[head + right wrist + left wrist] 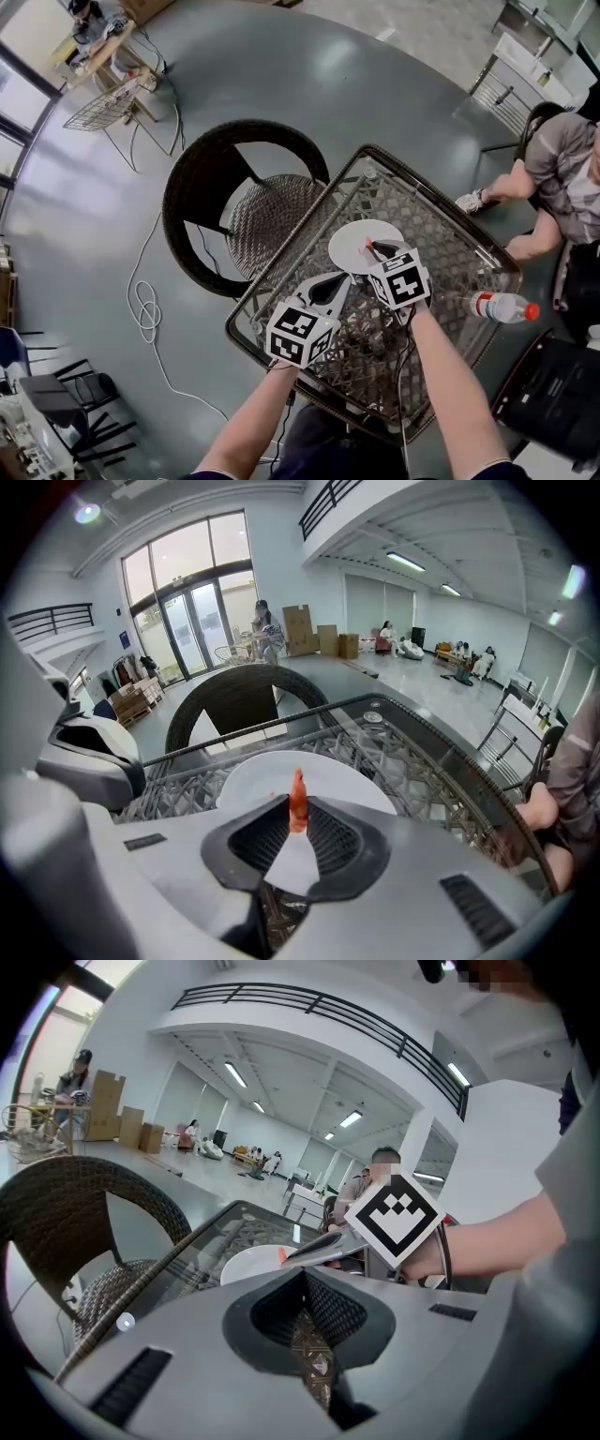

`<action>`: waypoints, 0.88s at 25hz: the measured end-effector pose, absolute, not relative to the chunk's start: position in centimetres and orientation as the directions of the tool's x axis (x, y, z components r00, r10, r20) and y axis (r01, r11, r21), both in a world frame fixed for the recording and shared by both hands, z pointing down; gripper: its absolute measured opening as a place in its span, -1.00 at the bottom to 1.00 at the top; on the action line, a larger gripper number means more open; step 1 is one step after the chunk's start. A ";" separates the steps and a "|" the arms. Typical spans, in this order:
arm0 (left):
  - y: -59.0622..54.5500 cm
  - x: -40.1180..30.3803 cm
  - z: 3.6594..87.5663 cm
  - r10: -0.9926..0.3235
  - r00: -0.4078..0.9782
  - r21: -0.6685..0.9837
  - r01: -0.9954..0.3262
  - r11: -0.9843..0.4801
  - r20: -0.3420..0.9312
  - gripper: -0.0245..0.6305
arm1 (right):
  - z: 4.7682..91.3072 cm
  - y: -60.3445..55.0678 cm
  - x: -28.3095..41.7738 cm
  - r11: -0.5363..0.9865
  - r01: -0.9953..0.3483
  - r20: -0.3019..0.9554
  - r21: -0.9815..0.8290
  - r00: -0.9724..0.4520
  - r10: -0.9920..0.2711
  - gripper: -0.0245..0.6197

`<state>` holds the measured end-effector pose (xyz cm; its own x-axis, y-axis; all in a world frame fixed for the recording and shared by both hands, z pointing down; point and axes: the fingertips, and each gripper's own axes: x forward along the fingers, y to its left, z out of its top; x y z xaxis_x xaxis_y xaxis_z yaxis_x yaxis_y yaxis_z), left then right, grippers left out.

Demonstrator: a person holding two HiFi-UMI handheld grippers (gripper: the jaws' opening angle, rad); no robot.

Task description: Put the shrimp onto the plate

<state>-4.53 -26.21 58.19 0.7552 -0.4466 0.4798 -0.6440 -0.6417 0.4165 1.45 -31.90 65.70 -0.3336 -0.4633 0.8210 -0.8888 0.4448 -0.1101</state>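
The orange shrimp (298, 802) stands upright, pinched in the tips of my right gripper (296, 816), which is shut on it just above the white plate (333, 776). From the head view, that right gripper (372, 249) reaches over the near edge of the plate (361, 234), with the shrimp (369, 247) showing as a small red bit at its tip. My left gripper (341, 280) hovers just left of the plate, shut with nothing in it. The left gripper view shows the plate (248, 1265) and the right gripper (321, 1249) ahead.
The plate lies on a glass-topped wicker table (441, 234). A round wicker chair (234, 202) stands at the table's far left. A water bottle (502, 307) lies at the right edge. A seated person (562, 178) is at the right, a dark bag (553, 394) lower right.
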 end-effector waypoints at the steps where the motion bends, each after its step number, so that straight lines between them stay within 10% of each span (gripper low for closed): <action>1: -26.3 -4.5 58.2 -0.448 0.755 0.419 -0.644 -0.640 0.479 -0.90 | 65.9 -32.0 1.4 0.447 -0.888 0.828 -0.110 -0.331 -0.453 -0.73; 22: -27.0 -5.3 58.7 -0.454 0.759 0.443 -0.645 -0.622 0.467 -0.90 | 68.0 -33.0 0.6 0.458 -0.883 0.859 -0.104 -0.312 -0.406 -0.73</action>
<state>-5.31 -27.01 58.65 0.7587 -0.4541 0.4671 -0.6453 -0.6221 0.4433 0.62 -32.99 68.01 -0.3121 -0.4056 0.8591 -0.8828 0.4580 -0.1044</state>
